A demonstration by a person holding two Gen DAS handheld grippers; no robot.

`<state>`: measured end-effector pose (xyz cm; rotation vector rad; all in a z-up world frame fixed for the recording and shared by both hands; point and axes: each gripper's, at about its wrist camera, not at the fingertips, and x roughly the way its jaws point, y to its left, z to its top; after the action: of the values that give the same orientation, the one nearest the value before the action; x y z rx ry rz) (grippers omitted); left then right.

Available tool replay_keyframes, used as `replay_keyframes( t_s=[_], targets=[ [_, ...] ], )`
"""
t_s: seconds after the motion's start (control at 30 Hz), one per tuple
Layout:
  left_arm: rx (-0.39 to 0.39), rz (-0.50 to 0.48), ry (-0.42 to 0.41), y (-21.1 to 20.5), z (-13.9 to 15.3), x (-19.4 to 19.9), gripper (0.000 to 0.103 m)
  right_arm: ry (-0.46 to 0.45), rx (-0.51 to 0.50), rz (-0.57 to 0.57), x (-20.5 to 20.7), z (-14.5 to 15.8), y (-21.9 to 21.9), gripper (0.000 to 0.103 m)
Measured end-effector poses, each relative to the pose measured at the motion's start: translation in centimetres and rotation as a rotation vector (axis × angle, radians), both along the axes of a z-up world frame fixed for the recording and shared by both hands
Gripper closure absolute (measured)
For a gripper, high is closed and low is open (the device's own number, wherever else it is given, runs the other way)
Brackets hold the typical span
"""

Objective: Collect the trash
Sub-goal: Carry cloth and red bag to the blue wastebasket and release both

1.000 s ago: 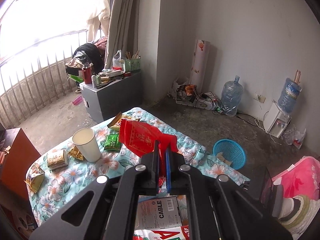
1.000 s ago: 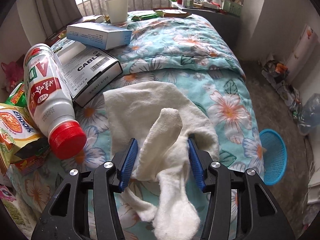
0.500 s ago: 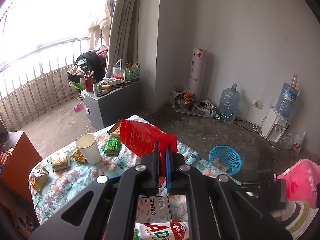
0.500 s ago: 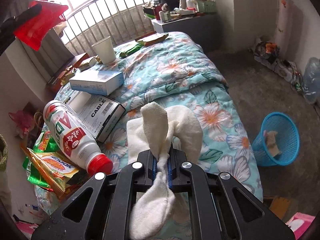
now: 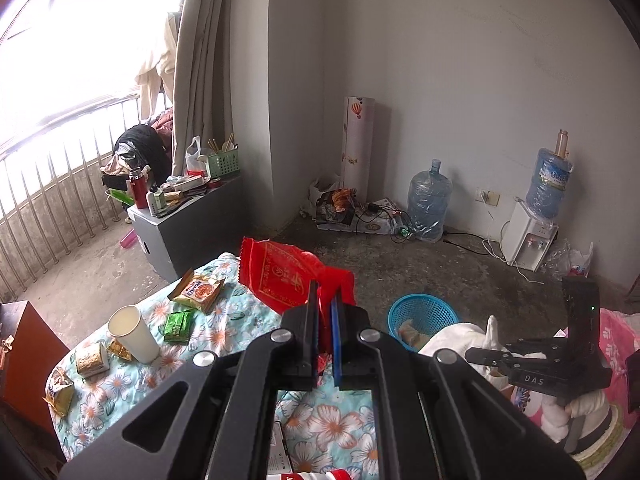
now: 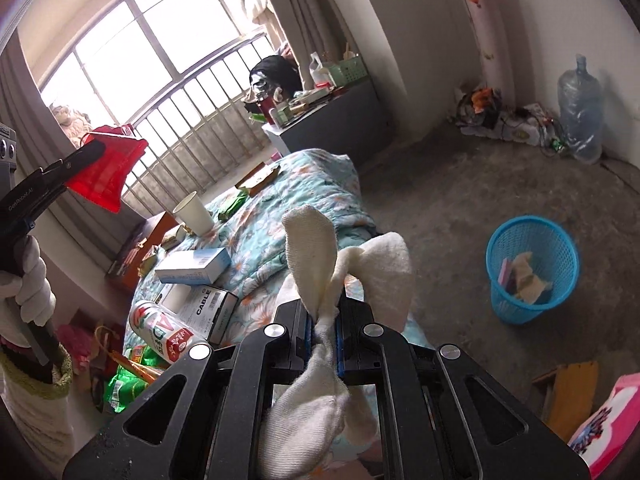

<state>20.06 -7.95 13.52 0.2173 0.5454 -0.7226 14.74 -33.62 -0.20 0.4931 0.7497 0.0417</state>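
My left gripper (image 5: 325, 300) is shut on a red plastic wrapper (image 5: 280, 272), held in the air above the flowered bed cover (image 5: 224, 332). From the right wrist view the same red wrapper (image 6: 106, 172) hangs at the upper left in that left gripper (image 6: 86, 152). My right gripper (image 6: 324, 312) is shut on a white cloth (image 6: 316, 256), lifted off the bed; its ends flop over both sides of the jaws. A blue mesh waste basket (image 6: 532, 272) stands on the floor to the right, with scraps inside; the basket (image 5: 424, 316) also shows past the bed's edge.
On the bed lie a paper cup (image 5: 134, 334), snack packets (image 5: 198, 290), a blue-white box (image 6: 192, 266), a box marked CABLE (image 6: 200, 306) and a red-capped bottle (image 6: 168, 334). A grey cabinet (image 5: 188, 228), water jugs (image 5: 428, 204) and a dispenser (image 5: 528, 236) line the walls.
The right gripper closed on the white cloth and lifted it off the bed, rolling as it rose. The left gripper rose and drew back with the red wrapper.
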Motion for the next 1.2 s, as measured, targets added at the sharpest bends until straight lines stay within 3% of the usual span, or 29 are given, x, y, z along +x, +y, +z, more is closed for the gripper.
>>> replay_keyframes(
  t_s=[0.13, 0.37, 0.57, 0.9, 1.1, 1.17, 1.2],
  targets=[
    [0.031, -0.057, 0.025, -4.8, -0.3, 0.7, 0.099, -0.009, 0.061, -0.089, -1.0, -0.6, -3.8, 0.096],
    [0.103, -0.158, 0.183, -15.3, -4.1, 3.0, 0.099, 0.016, 0.092, -0.266, -3.1, -3.0, -10.5, 0.096],
    [0.253, -0.237, 0.285, -24.9, -10.8, 4.5, 0.099, 0.075, 0.195, -0.402, -2.3, -7.6, -15.9, 0.096],
    [0.383, -0.307, 0.477, -39.3, -23.9, 8.2, 0.098, 0.221, 0.313, -0.518, 3.7, -19.2, -24.9, 0.095],
    [0.410, -0.291, 0.561, -44.5, -31.3, 11.3, 0.097, 0.307, 0.324, -0.515, 7.5, -26.4, -29.5, 0.092],
    [0.406, -0.288, 0.606, -45.5, -33.4, 12.2, 0.092, 0.329, 0.308, -0.527, 8.5, -28.3, -30.5, 0.081],
    [0.402, -0.278, 0.626, -45.9, -34.3, 12.6, 0.084, 0.349, 0.301, -0.525, 9.0, -29.4, -30.9, 0.068]
  ],
)
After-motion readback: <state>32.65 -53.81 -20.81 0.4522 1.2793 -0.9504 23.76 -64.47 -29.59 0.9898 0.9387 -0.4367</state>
